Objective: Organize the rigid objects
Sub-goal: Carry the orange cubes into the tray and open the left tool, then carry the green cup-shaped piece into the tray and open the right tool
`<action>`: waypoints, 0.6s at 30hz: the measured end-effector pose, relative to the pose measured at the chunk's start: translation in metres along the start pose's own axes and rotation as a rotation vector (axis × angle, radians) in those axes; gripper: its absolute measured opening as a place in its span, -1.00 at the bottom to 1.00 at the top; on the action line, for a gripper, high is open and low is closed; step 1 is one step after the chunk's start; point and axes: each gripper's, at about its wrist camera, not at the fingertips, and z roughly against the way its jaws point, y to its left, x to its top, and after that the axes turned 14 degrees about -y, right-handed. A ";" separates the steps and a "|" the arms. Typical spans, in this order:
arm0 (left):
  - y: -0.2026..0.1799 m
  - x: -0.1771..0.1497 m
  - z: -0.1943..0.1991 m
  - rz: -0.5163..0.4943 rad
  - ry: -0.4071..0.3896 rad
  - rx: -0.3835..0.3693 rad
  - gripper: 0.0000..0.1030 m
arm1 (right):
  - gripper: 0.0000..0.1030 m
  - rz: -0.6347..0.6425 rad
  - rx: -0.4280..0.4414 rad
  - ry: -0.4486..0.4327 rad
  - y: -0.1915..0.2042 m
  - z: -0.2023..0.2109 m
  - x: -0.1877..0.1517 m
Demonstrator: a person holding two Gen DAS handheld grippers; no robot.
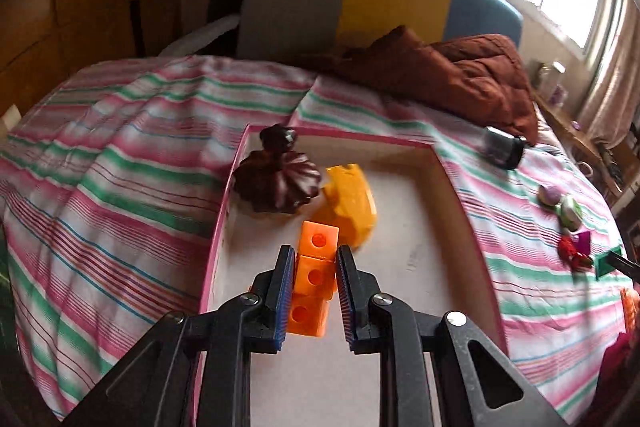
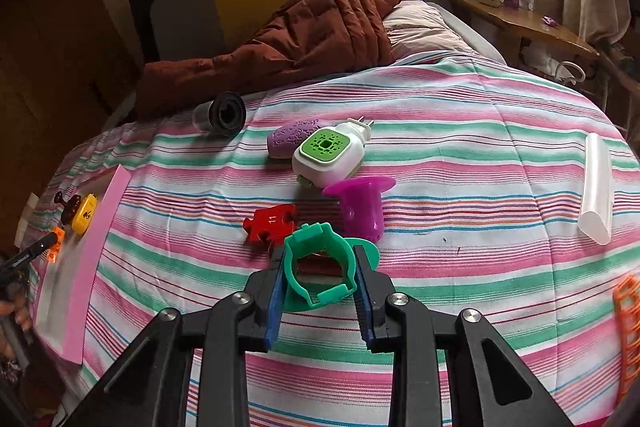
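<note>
My left gripper (image 1: 315, 251) is shut on a strip of three linked orange cubes (image 1: 318, 241) and holds it over the white floor of a pink-rimmed box (image 1: 217, 233). In the box's far left corner lie a dark brown flower-shaped piece (image 1: 276, 183) and a yellow-orange piece (image 1: 352, 201). In the right wrist view, my right gripper (image 2: 320, 259) is shut on a green plastic clip (image 2: 316, 269) low over the striped bedspread. Just beyond it lie a red puzzle piece (image 2: 272, 225) and a purple cup (image 2: 360, 213). The left gripper with the cubes (image 2: 56, 245) shows at that view's left edge.
Farther out on the bed lie a white and green plug-in device (image 2: 326, 155), a purple oval (image 2: 294, 137), a black cylinder (image 2: 222, 115), a white tube (image 2: 596, 187) and an orange grid piece (image 2: 628, 327). A brown quilt (image 2: 304, 39) is heaped at the head.
</note>
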 end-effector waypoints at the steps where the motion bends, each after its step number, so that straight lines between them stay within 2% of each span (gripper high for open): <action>1: 0.000 0.000 -0.004 0.001 0.007 0.016 -0.61 | -0.41 -0.001 0.001 -0.002 0.000 0.000 0.000; 4: 0.003 0.001 -0.014 0.008 0.022 0.065 -0.60 | -0.41 0.000 0.008 -0.004 0.001 0.000 0.001; 6: 0.004 0.000 -0.019 0.023 0.032 0.068 -0.37 | -0.41 0.008 0.014 -0.006 0.003 0.000 0.001; 7: 0.004 -0.001 -0.019 0.031 0.034 0.072 -0.35 | -0.41 0.015 0.019 -0.008 0.005 0.000 0.001; 13: 0.014 -0.015 0.012 0.147 -0.012 0.021 -0.26 | -0.41 0.054 0.055 -0.015 0.016 0.003 -0.001; 15: 0.014 -0.019 0.021 0.152 -0.016 0.006 -0.25 | -0.41 0.074 0.065 -0.013 0.021 0.003 -0.002; 18: 0.009 -0.025 0.029 0.107 -0.016 -0.005 -0.25 | -0.41 0.088 0.086 0.004 0.030 0.002 -0.005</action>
